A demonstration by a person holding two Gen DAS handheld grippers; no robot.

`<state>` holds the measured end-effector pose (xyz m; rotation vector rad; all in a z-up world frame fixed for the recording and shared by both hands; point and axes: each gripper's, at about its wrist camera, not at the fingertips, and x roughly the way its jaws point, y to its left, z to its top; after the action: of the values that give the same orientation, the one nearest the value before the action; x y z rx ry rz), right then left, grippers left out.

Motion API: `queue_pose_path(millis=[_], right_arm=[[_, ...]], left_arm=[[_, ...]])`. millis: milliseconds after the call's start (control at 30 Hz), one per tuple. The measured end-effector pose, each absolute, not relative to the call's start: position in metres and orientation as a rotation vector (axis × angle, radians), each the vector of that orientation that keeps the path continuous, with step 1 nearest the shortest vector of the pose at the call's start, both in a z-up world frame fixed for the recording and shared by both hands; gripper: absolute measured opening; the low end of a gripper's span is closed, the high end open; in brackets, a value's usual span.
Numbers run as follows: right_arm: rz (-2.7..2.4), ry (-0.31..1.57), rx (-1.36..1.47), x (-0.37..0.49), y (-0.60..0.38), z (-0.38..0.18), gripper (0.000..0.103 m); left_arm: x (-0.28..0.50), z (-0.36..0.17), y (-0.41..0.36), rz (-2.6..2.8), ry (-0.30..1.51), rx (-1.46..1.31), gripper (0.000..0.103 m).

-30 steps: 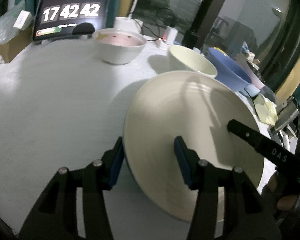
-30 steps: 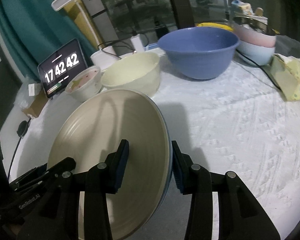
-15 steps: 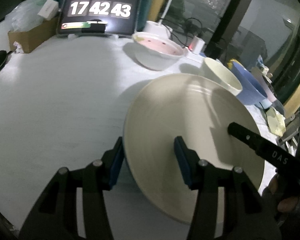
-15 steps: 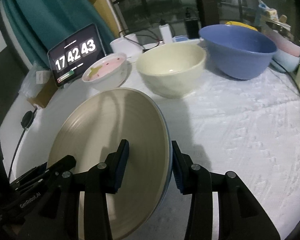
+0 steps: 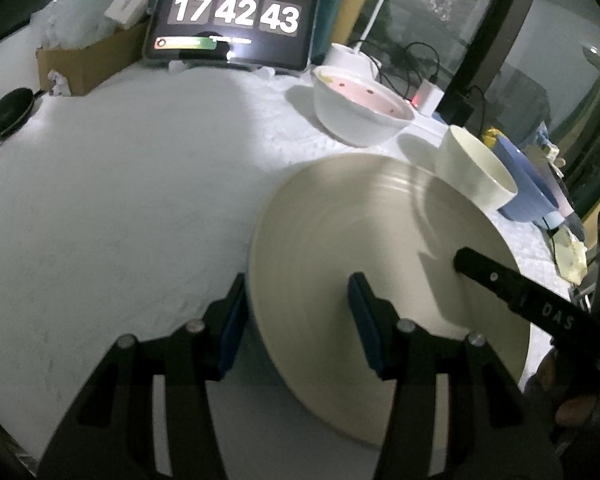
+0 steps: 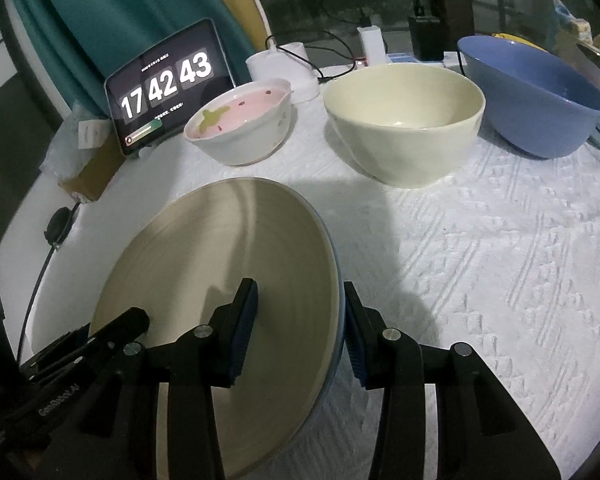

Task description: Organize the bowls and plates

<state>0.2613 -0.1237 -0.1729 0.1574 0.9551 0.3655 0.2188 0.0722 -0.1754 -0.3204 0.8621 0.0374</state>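
Observation:
A large cream plate (image 5: 364,240) (image 6: 228,264) is held tilted above the white tablecloth by both grippers. My left gripper (image 5: 296,320) is shut on its left rim. My right gripper (image 6: 300,328) is shut on its right rim, and shows in the left wrist view (image 5: 512,292). Behind stand a pink-lined white bowl (image 6: 240,124) (image 5: 360,112), a cream bowl (image 6: 404,120) (image 5: 476,168) and a blue bowl (image 6: 536,92) (image 5: 524,184).
A tablet clock (image 5: 236,16) (image 6: 168,84) stands at the table's back. A cardboard box (image 5: 84,64), a white lamp base (image 6: 288,64), chargers and cables (image 6: 368,44) sit along the far edge. A black round object (image 5: 8,108) lies at the left. Yellow cloth (image 5: 572,256) lies at the right.
Both grippers have carried the plate leftward across the table. The bowls have shifted right in both views and the clock has come closer to centre.

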Motion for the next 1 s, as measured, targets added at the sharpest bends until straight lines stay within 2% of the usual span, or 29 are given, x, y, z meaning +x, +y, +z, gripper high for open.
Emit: queue_pose_path(millis=[367,600,1000], right_arm=[[0.316,0.929,0.158,0.261,-0.139,-0.165,0.045],[0.302,0.904,0.203,0.255,-0.172,-0.155,0.046],[0.304,0.835,0.218,0.237,-0.205,-0.130,0.046]], left_arm=[[0.214,-0.170,0.078,0.129,0.842,-0.290,0.052],[0.199,-0.142,0.078,0.193,0.725,-0.267,0.052],[0.198,-0.109,0.033,0.114,0.646,-0.196,0.053]])
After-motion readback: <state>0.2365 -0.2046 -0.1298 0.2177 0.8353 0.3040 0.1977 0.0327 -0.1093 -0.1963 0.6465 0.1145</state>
